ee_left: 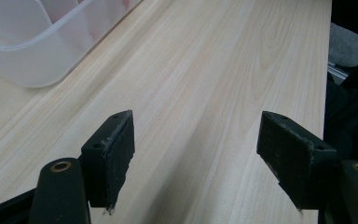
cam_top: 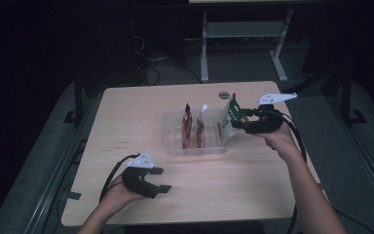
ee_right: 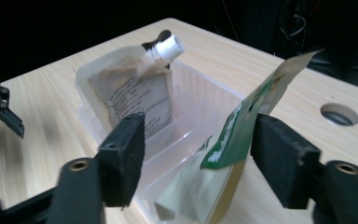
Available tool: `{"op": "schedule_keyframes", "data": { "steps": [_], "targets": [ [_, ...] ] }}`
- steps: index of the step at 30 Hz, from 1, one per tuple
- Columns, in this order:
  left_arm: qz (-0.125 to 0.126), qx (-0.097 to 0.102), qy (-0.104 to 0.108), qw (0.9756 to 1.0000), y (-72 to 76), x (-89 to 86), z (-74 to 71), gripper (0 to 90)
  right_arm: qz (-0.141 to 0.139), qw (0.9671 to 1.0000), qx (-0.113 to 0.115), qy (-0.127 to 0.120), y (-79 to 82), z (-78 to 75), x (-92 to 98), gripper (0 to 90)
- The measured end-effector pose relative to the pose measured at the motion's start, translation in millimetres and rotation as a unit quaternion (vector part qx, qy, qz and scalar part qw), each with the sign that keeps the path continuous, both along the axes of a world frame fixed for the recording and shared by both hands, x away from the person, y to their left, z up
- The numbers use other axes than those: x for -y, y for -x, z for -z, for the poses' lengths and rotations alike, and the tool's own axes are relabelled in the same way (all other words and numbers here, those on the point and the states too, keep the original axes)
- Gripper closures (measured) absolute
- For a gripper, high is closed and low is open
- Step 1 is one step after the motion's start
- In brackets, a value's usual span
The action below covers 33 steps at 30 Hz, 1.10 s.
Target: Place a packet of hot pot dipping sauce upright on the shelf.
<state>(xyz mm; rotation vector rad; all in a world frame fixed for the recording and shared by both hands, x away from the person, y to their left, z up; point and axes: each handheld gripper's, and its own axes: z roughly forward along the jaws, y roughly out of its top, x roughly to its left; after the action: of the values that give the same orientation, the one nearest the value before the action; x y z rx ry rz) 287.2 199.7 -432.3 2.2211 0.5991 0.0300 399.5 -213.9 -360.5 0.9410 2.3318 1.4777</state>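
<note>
Green pouch (ee_right: 223,144) sits btwn right gripper (ee_right: 198,154) jaws, now apart, at clear bin (cam_top: 173,146) end nearest table's right edge: ease it upright; left gripper (ee_left: 196,158) gapes idle.

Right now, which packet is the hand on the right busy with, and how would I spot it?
Find the clear plastic bin in the middle of the wooden table. At its right-hand end, between the open jaws of the right gripper, a green and white pouch leans over the bin's edge. Unlike the two pouches beside it, which stand upright inside, it is flat-topped, green and tilted.
</note>
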Motion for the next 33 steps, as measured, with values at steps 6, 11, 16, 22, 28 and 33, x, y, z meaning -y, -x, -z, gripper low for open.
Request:
{"op": "schedule_keyframes", "data": {
  "steps": [6,11,16,22,28,33],
  "targets": [
    [-0.003,0.003,0.000,1.0000,0.4,-1.6,-0.6,27.0,0.005,1.0000,0.003,0.006,13.0,2.4,4.6,28.4],
    [-0.002,0.006,-0.004,1.0000,0.1,-2.3,-0.7,26.9,0.014,0.9999,0.000,0.010,20.8,6.4,9.9,26.2],
    [0.001,0.009,-0.007,0.9999,-0.1,-2.8,-1.5,26.8,0.023,0.9997,-0.005,0.009,31.2,13.3,18.6,25.3],
    [0.000,0.011,-0.008,0.9999,-0.3,-4.1,-1.9,25.4,0.017,0.9998,-0.008,0.012,41.6,20.6,22.3,25.2],
    [-0.004,0.016,-0.008,0.9998,-0.6,-4.1,-0.4,21.9,0.009,0.9994,-0.013,0.030,57.0,31.4,19.8,23.3],
    [-0.001,0.018,-0.013,0.9998,-1.1,-4.7,1.1,20.6,0.008,0.9992,-0.018,0.034,70.1,40.6,21.4,21.7]
  ]
}}
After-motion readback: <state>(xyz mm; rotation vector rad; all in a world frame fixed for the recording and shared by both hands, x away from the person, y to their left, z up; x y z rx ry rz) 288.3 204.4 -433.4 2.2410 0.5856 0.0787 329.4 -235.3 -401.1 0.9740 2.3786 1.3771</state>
